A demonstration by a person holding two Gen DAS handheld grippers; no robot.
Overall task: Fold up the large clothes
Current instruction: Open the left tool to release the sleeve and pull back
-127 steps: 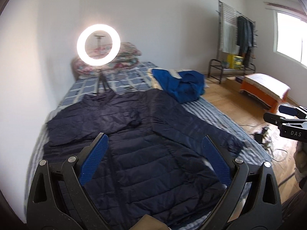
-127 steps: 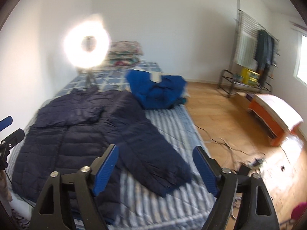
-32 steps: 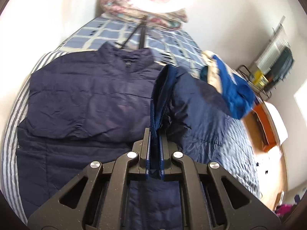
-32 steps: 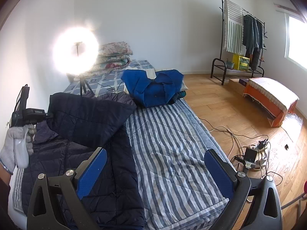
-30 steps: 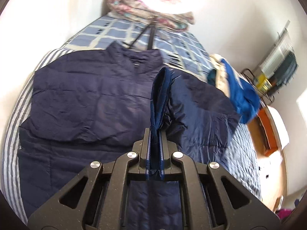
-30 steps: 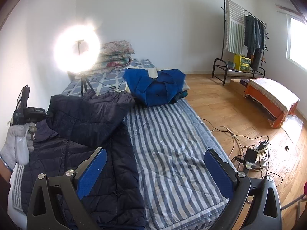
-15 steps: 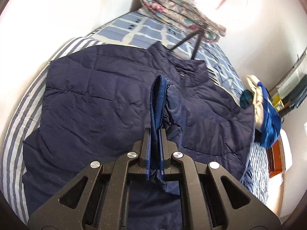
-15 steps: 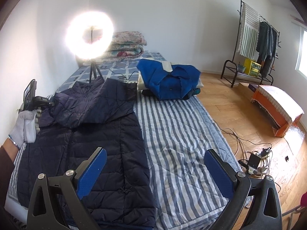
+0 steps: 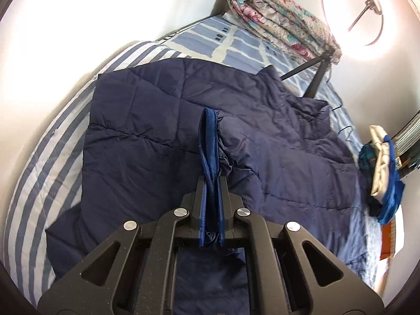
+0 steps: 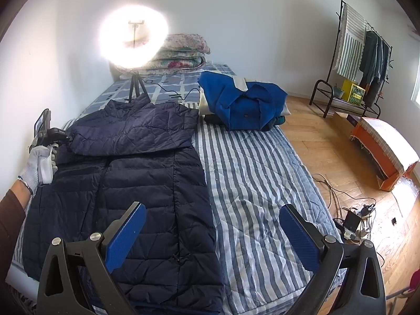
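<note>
The dark navy quilted puffer jacket (image 10: 136, 173) lies flat on the bed with the blue-and-white striped cover (image 10: 257, 173), its collar toward the far end. The left gripper (image 9: 211, 183) is closed tight on the ribbed blue cuff of the sleeve (image 9: 210, 141), which stands up between its jaws. From the right wrist view, this sleeve is folded across the chest of the jacket, and the person's gloved hand (image 10: 42, 162) holds the left gripper at the far left edge of the garment. The right gripper (image 10: 212, 236) is wide and holds nothing; it hangs over the near hem of the jacket and the striped cover beside it.

By my judgement the folding is in an early stage: both sleeves seem to be laid over the body, but the cuff is not yet released, and the long body is not yet folded. A heap of bright blue clothes (image 10: 241, 102) waits further ahead of the right gripper, near the ring lamp on its tripod (image 10: 134, 36).
</note>
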